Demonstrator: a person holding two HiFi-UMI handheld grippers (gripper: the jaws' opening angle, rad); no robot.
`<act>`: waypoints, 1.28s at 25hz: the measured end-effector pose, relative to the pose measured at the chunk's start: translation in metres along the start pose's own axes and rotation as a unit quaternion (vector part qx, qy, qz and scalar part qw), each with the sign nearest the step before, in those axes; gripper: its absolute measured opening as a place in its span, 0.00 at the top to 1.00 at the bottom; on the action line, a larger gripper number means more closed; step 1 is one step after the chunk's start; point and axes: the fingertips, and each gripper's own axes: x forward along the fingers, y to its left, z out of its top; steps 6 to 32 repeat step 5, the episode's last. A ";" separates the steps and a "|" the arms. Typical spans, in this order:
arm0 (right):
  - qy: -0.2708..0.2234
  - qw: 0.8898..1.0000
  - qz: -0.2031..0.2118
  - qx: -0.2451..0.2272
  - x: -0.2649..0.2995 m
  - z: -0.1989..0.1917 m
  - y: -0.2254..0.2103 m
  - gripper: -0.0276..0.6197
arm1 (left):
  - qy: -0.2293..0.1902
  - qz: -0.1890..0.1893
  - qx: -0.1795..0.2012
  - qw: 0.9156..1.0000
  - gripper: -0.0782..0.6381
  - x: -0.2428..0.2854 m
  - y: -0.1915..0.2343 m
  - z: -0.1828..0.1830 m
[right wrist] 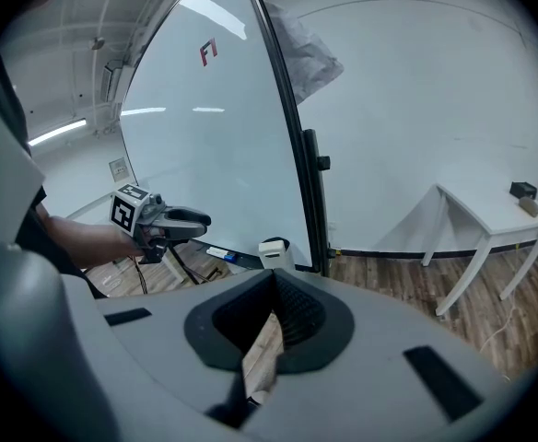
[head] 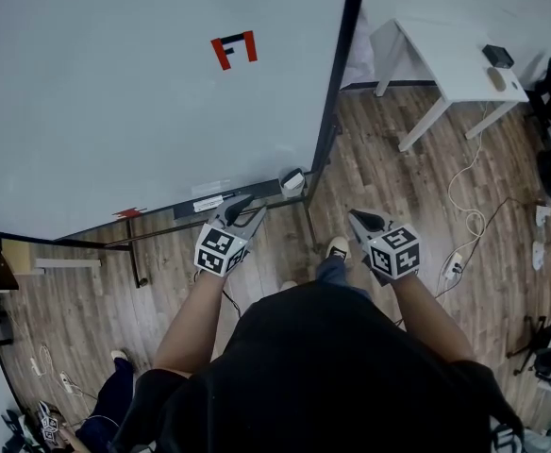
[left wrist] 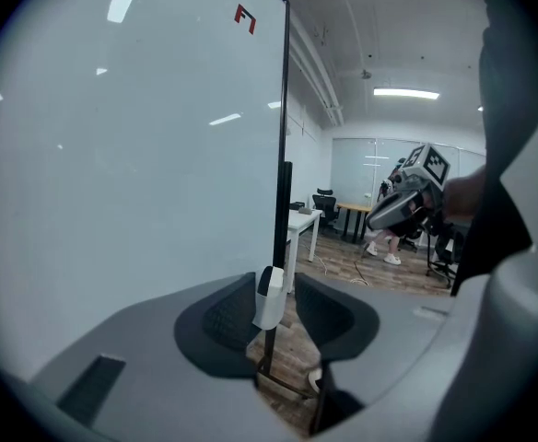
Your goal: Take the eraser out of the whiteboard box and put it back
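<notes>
At the right end of the dark tray (head: 266,189) that runs along the lower edge of the large white whiteboard (head: 115,92), a small white plastic box (head: 292,179) is mounted just beside the black frame post (head: 337,83). The eraser (right wrist: 274,240) sits in this box, and only its dark upper edge shows above the white wall. A flat white item (head: 208,201) lies on the tray to the left of the box, apart from it.

The left tool (head: 245,208) is held just in front of the tray, pointing toward the box. It is near the box but not touching it. Its jaws are together and clamp nothing. The box appears beyond them through the remaining slot, not between the pads.

The right tool (head: 360,221) is held to the right of the frame post, above the wood-plank floor (head: 417,187) and apart from the tray. Its jaws meet at the tips and carry nothing.

The two tools are side by side, with the foot of the post between them. A red and black marking (head: 234,49) sits high on the board face.
</notes>
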 end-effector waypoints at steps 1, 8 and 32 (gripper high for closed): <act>0.000 1.000 -0.001 -0.001 0.000 0.000 0.002 0.97 | -0.001 0.001 -0.002 1.000 0.70 -0.003 0.000 -0.001; 0.001 1.000 -0.002 -0.001 0.000 -0.004 0.009 0.97 | 0.001 0.002 -0.008 1.000 0.70 -0.014 0.001 -0.012; 0.001 1.000 -0.002 -0.001 0.000 -0.004 0.009 0.97 | 0.001 0.002 -0.008 1.000 0.70 -0.014 0.001 -0.012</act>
